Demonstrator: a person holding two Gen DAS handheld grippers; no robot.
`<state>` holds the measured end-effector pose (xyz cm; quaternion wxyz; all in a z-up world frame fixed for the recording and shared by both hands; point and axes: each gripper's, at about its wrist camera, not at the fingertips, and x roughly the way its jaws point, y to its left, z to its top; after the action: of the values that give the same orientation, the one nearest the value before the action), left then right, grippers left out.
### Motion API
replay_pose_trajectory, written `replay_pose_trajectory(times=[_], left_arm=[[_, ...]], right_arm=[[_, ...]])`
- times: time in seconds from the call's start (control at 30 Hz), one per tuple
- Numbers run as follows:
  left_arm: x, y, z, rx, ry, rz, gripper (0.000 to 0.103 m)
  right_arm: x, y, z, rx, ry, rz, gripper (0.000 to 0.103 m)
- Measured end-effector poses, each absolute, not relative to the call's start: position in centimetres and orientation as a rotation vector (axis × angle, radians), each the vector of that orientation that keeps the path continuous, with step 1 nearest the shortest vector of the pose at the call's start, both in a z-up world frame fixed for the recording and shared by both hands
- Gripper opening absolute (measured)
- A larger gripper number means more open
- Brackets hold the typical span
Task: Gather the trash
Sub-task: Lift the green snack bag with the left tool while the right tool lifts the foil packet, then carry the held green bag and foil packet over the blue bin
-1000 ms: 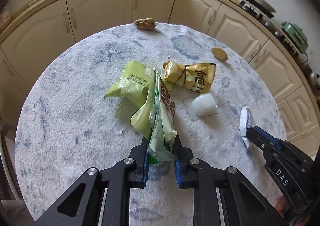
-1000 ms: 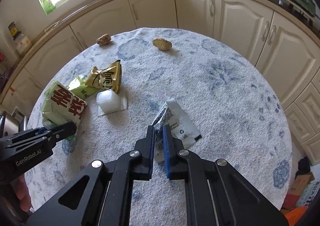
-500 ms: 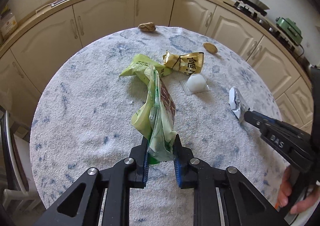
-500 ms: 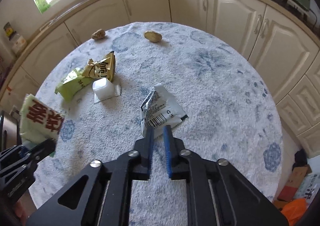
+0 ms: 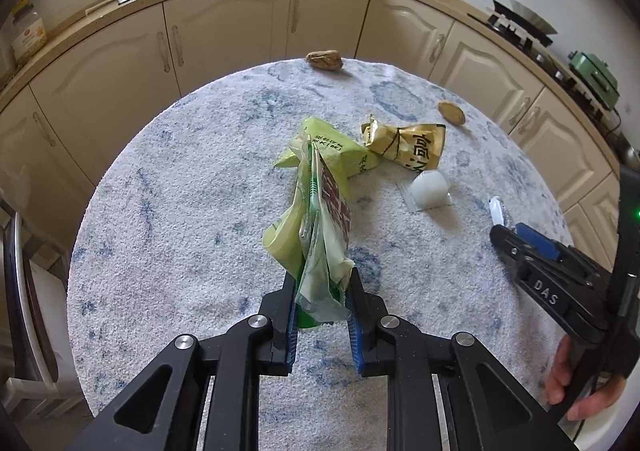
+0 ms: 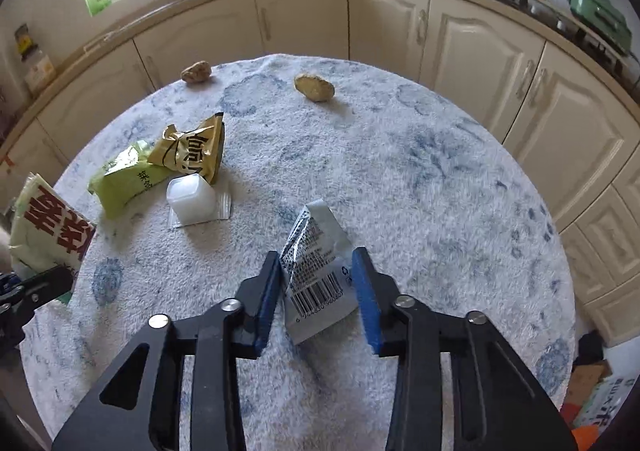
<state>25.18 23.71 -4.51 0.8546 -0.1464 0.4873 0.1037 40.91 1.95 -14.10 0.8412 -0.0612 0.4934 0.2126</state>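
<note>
The left gripper has its fingers clamped on a bundle of green wrappers, which sticks up and away from the fingers, lifted off the tabletop. The right gripper has its fingers spread wide, one on each side of a silver wrapper with a barcode. It's lying on the tabletop, not pinched.

Further out, left of center in the right view, there's a white plastic cup upside down, touching a yellow wrapper and a green pack just behind it. Two brown lumps sit near the far edge, well apart from each other. Cream cabinets wrap around the back.
</note>
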Motion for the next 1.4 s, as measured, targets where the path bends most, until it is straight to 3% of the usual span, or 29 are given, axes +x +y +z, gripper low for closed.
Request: replay_pose_trajectory(times=[0.43,1.4], left_arm=[[23.2,20.0,-4.3,-0.274,1.027,0.142,0.017],[24.6,0.0,-2.0,-0.027,1.012,-0.288,0.017]], right_arm=[[36.5,-1.1,-12.4,-0.024,1.091,0.485,0.02],[30.1,-21.5,-8.8,0.194,1.009,0.106,0.019]])
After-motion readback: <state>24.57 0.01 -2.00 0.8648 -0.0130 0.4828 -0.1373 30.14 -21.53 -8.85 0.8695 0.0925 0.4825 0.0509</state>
